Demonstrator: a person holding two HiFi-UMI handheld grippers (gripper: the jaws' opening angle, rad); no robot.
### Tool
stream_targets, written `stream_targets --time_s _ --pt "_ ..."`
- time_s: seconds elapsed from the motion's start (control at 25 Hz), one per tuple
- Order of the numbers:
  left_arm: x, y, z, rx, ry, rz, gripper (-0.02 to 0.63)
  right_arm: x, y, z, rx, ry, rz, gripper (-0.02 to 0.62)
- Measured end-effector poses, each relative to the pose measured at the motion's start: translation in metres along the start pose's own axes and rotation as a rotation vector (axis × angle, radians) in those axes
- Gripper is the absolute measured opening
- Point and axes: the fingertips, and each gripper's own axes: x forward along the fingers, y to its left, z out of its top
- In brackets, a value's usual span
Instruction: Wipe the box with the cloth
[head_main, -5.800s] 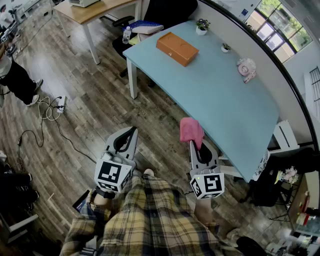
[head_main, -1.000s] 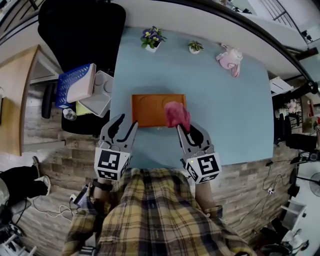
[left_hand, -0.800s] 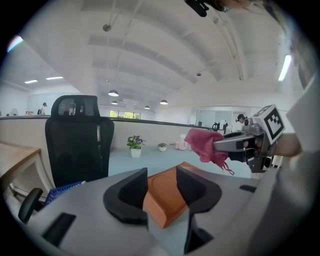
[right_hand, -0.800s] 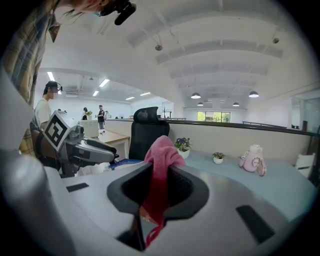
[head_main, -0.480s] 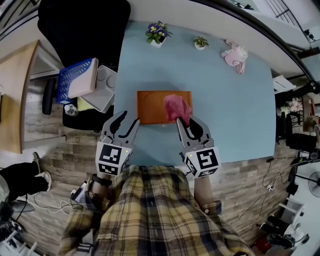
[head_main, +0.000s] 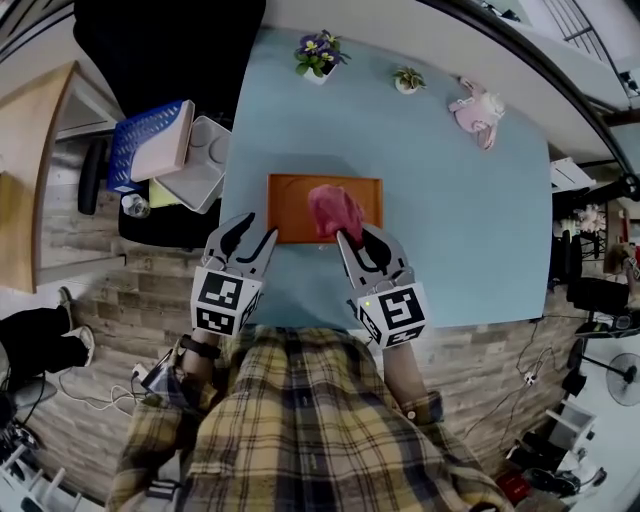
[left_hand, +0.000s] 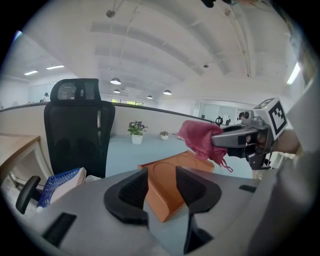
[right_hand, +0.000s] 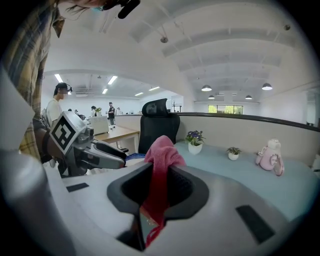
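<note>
The orange box (head_main: 295, 205) lies flat on the light blue table (head_main: 450, 200), close to its near edge. My right gripper (head_main: 362, 248) is shut on the pink cloth (head_main: 335, 210), which hangs over the box's right half. In the right gripper view the cloth (right_hand: 160, 150) stands up between the jaws. My left gripper (head_main: 243, 240) sits at the box's near left corner with its jaws closing slightly. The box corner (left_hand: 172, 172) shows in the gap between them, and the pads do not press on it.
Two small potted plants (head_main: 318, 52) (head_main: 406, 78) and a pink toy (head_main: 480, 112) stand along the table's far edge. A black office chair (head_main: 170, 50), a blue basket (head_main: 150, 145) and a wooden desk (head_main: 25, 190) are to the left.
The person has come up to the table. Over the last second both grippers sank toward the box, and the right one carried the cloth leftward over it.
</note>
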Motion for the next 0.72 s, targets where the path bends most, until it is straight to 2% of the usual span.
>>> stream_targets --time_s 0.44,0.72 --pt "0.028 -0.004 -0.029 -0.018 0.089 -0.022 0.164 0.005 -0.008 -0.017 0.03 0.03 0.008 0.071" --pt "0.039 -0.003 -0.05 -0.062 0.133 -0.019 0.155 0.003 -0.015 -0.029 0.064 0.053 0.009 0.071"
